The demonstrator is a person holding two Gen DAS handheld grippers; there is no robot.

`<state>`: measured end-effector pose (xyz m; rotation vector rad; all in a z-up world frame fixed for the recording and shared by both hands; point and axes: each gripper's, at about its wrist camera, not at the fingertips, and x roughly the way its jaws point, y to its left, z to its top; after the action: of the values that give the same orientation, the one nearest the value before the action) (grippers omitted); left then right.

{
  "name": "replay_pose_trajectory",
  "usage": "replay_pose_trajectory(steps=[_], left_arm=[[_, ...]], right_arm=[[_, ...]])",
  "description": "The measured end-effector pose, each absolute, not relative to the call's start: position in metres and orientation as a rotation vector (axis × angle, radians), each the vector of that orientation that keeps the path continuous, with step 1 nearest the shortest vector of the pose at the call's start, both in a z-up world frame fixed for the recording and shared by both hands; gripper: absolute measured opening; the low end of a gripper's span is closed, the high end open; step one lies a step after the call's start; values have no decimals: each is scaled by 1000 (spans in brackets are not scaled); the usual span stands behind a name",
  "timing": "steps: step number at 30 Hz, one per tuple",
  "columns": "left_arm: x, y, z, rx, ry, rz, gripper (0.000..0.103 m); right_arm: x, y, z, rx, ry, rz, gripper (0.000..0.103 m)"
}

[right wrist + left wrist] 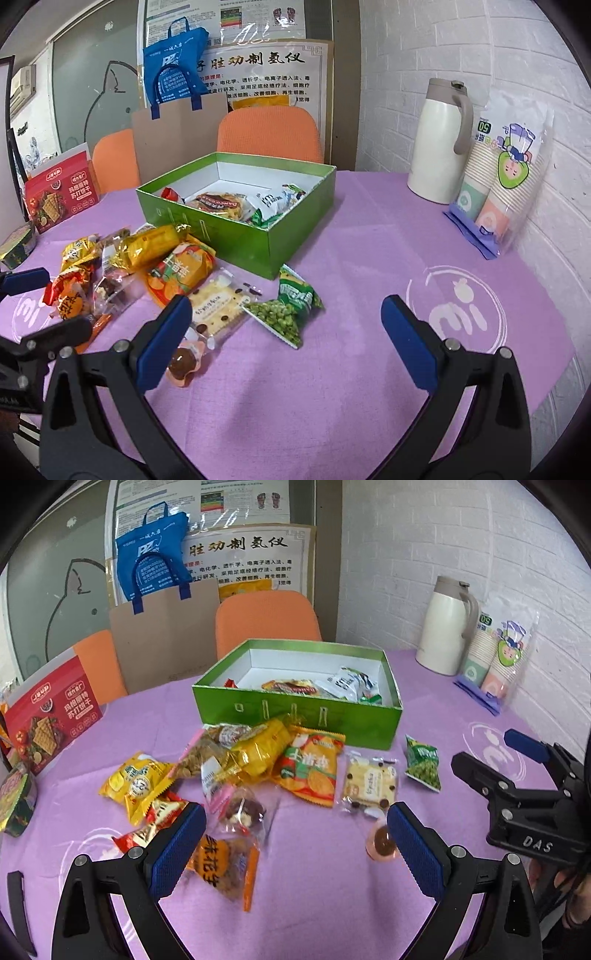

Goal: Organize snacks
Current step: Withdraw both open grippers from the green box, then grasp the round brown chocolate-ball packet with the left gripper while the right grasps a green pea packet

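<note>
An open green box (295, 712) (236, 236) stands mid-table with several snack packets inside. In front of it lies a loose pile: an orange cracker packet (310, 771) (181, 273), a yellow packet (136, 779), a clear biscuit packet (369, 779) (218, 302), a green pea packet (423, 764) (291, 306) and a small jelly cup (382, 840) (183, 362). My left gripper (291, 834) hovers open over the near side of the pile, holding nothing. My right gripper (286, 325) is open and empty beside the pea packet, to the right of the left one.
A white thermos jug (447, 627) and bagged paper cups (498, 657) stand at the back right by the brick wall. A red cracker box (51, 723) and a round tin (14, 797) sit at the left edge. Two orange chairs (266, 616) stand behind the purple-clothed table.
</note>
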<state>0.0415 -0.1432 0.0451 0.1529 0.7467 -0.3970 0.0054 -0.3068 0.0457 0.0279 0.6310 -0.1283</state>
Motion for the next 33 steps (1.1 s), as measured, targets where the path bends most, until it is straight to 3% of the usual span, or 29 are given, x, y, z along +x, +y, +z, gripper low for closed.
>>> replay_pose_trajectory(steps=[13,15,17,22,24,29,33], left_arm=[[20,-169,4,225,833,-534,99],[25,-173,-1,212,854,-557,90],[32,-179,-7,196,890,-587,71],[48,-208,-19,193,928,-632,67],[53,-218,-22,200,935,-643,59],[64,-219,-28,189,955,-625,33],[62,-203,-27,144,971,-632,32]], right_arm=[[2,-342,26,144,681,-117,102],[-2,-352,23,173,686,-131,102],[-6,-358,20,189,684,-137,101],[-7,-362,13,214,704,-97,83],[-4,-359,11,208,715,-80,72],[12,-357,9,264,730,-7,68],[35,-351,10,280,743,-4,68]])
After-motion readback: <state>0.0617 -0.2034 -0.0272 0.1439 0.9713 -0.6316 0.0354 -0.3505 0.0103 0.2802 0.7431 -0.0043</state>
